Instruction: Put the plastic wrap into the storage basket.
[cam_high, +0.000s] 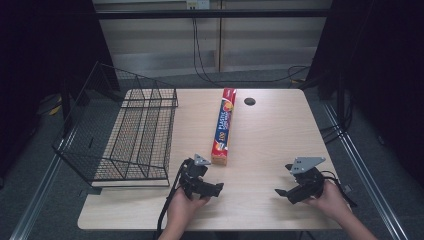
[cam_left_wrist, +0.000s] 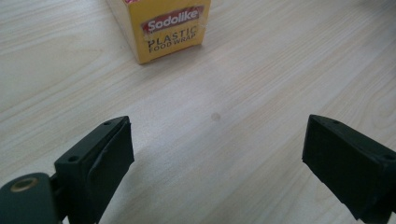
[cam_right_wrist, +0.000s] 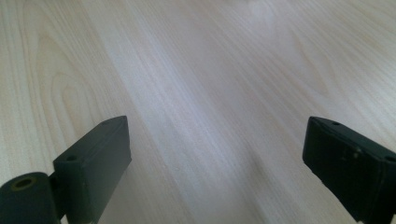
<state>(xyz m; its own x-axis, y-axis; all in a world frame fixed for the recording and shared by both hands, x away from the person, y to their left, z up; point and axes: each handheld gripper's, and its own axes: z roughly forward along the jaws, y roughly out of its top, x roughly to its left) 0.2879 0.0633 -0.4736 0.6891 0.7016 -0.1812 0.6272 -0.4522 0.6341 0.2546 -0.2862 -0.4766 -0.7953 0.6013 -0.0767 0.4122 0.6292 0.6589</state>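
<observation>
Wrap box (cam_high: 223, 127) lay flat on the tabletop (cam_high: 270, 135), long axis running away from the person, near the middle. Far end close to a round hole (cam_high: 249, 101) in the tabletop; near end just ahead of the left gripper (cam_high: 202, 181).

Wire rack (cam_high: 132, 135) sat to the left of the box, apart from it, overhanging the tabletop's left edge.

Left gripper was held low near the front edge, in the left hand (cam_high: 181, 210). In the left gripper view, jaws stood wide with bare wood between them. The box's yellow end face (cam_left_wrist: 161, 29), printed "Sodolike plastic food wrap", lay ahead and a little left of the gap, not touching either jaw.

Right gripper (cam_high: 300, 184) was held in the right hand (cam_high: 330, 200), well apart from the box, toward the right front of the tabletop. In the right gripper view, jaws were wide, nothing between them, plain wood grain ahead.

Cables (cam_high: 200, 55) hung down the wall behind the tabletop.
</observation>
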